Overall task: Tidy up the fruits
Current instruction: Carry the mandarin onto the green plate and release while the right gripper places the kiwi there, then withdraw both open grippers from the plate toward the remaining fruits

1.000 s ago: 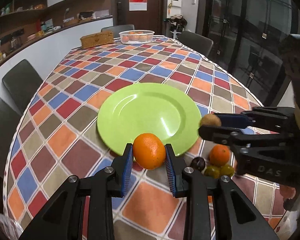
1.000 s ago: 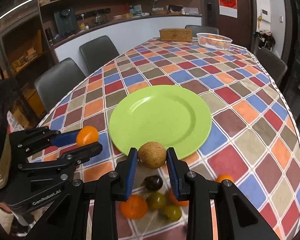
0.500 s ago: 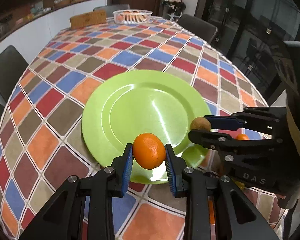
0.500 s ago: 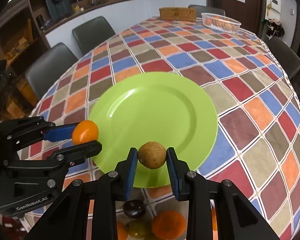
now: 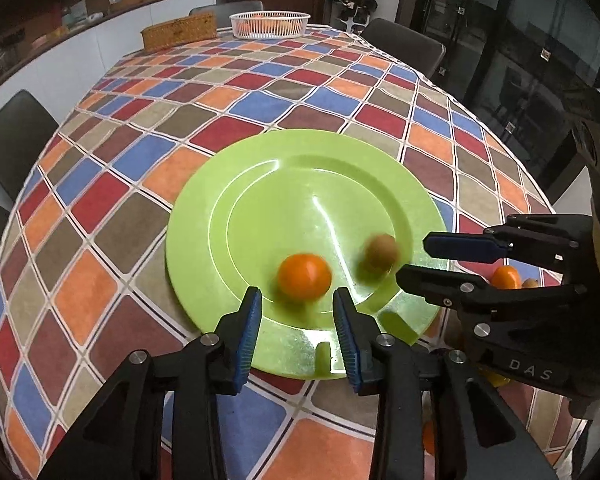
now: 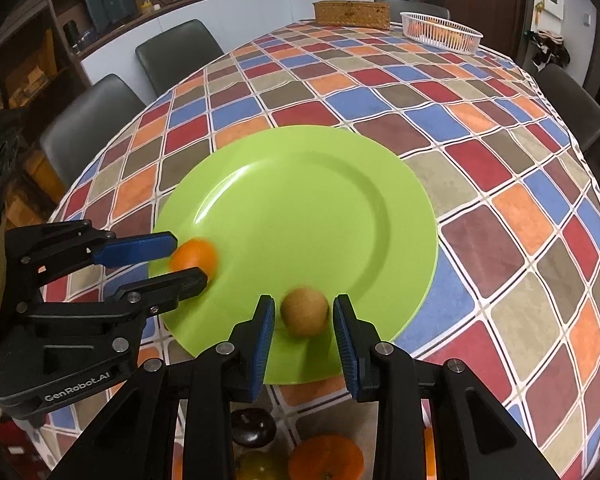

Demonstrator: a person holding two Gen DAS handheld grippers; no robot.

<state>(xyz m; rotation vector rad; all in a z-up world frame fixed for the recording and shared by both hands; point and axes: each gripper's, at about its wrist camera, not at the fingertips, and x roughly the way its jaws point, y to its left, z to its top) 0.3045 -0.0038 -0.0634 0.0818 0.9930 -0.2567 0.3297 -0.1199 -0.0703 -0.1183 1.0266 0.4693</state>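
Observation:
A green plate (image 5: 260, 200) (image 6: 320, 184) lies on the chequered tablecloth. My left gripper (image 5: 298, 320) is open; an orange (image 5: 305, 274) (image 6: 194, 258), blurred, sits on the plate's near part just beyond its fingertips. My right gripper (image 6: 303, 328) is open; a brown round fruit (image 6: 305, 312) (image 5: 382, 250), blurred, lies on the plate between its fingertips without being held. The right gripper also shows in the left wrist view (image 5: 444, 260), and the left gripper shows in the right wrist view (image 6: 184, 260).
Loose fruits lie on the cloth near me: a dark plum (image 6: 254, 426), an orange (image 6: 326, 458) and a greenish fruit (image 6: 260, 466). A white basket (image 5: 270, 24) and a wicker box (image 5: 179, 32) stand at the far end. Chairs (image 6: 176, 54) surround the table.
Both grippers opened and let go of their fruit. The orange and the brown fruit dropped onto the green plate and are still moving.

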